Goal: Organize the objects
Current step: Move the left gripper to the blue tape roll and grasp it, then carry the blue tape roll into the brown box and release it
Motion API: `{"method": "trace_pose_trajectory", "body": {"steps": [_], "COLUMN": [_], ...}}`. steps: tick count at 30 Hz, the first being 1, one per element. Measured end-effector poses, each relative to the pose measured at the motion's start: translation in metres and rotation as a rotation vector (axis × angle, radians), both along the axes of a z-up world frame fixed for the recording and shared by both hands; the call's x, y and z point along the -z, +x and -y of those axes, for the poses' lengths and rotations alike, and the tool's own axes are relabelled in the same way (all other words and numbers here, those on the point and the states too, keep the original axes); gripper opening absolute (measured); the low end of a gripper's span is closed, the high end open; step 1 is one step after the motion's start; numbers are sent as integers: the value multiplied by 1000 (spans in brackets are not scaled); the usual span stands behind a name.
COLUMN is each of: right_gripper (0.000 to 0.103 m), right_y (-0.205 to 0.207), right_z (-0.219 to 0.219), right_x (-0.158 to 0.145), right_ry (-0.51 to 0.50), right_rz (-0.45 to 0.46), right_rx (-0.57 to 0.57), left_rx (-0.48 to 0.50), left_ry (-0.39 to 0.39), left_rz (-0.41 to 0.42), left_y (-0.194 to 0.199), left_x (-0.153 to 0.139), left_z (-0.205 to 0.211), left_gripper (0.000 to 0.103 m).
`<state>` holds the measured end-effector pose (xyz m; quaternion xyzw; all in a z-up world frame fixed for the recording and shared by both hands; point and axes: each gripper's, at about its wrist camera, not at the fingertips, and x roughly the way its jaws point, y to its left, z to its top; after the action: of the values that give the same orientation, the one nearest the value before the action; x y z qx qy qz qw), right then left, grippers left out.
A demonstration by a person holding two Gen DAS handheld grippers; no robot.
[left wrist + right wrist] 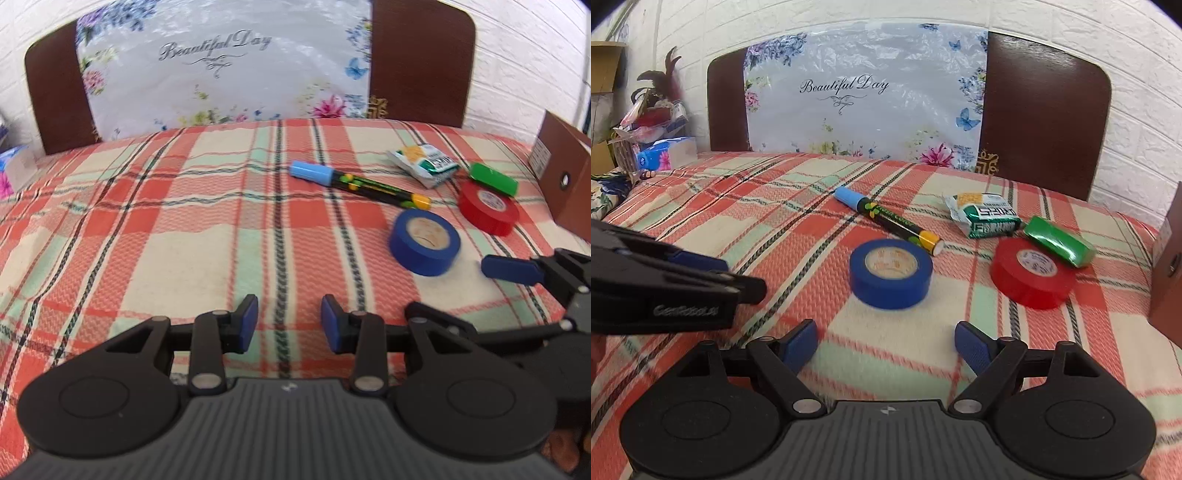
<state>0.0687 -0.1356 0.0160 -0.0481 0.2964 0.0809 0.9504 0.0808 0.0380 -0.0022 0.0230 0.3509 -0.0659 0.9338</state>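
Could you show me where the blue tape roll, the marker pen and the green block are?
blue tape roll point(890, 286): right wrist view, on its outer side wall.
marker pen point(890, 221): right wrist view, on its black barrel.
green block point(1058, 240): right wrist view, on its top face.

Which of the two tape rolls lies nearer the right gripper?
The blue tape roll, straight ahead of the open right gripper; the red tape roll lies farther right.

Both wrist views sat low over the plaid bed point(207, 229), facing the headboard point(1045, 110). Left view looked from left of the right gripper point(509, 269), items ahead-right. Right view sat nearer the blue tape roll point(890, 273), straight ahead. Shared: marker point(358, 182), tape rolls, headboard, bed.
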Motion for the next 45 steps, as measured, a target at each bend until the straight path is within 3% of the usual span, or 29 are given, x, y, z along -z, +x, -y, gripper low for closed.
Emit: {"method": "trace_pose_trajectory", "body": {"steps": [6, 8, 9, 11, 14, 18, 20, 22, 26, 29, 34, 41, 45], "right_gripper": [77, 68, 56, 56, 56, 56, 56, 56, 55, 55, 55, 55, 56], "right_y": [29, 35, 36, 32, 18, -12, -27, -37, -50, -57, -65, -56, -50], "right_z": [-6, -8, -8, -12, -12, -10, -7, -3, 5, 16, 49, 137, 191], "right_x": [0, -1, -1, -2, -3, -3, -3, -3, -4, -10, -33, -87, -106], "right_ry": [1, 12, 12, -5, -10, -5, -3, 13, 22, 7, -77, -132, -144], "right_rz": [6, 5, 6, 12, 16, 18, 20, 14, 19, 55, 193, 353, 399], "right_rx": [-20, -37, -42, -54, -72, -98, -106, -108, -79, -57, 13, 198, 313], "left_rx": [-28, -26, -19, 12, 85, 170, 196, 207, 230, 280, 387, 576, 656], "left_ry": [-96, -174, -220, -304, -349, -343, -334, -316, -304, -270, -220, -203, -207], "left_rz": [-60, -98, -119, -155, -184, -230, -262, -255, -267, -228, -139, 16, 48], "left_y": [7, 9, 10, 11, 10, 7, 8, 5, 3, 3, 10, 24, 32], "left_x": [-6, -10, -12, -15, -18, -12, -4, -3, -10, -28, -71, -133, -140], "left_z": [-16, -22, -24, -24, -9, 18, 29, 38, 53, 76, 138, 247, 304], "left_gripper": [40, 40, 40, 40, 39, 38, 30, 24, 22, 21, 21, 21, 21]}}
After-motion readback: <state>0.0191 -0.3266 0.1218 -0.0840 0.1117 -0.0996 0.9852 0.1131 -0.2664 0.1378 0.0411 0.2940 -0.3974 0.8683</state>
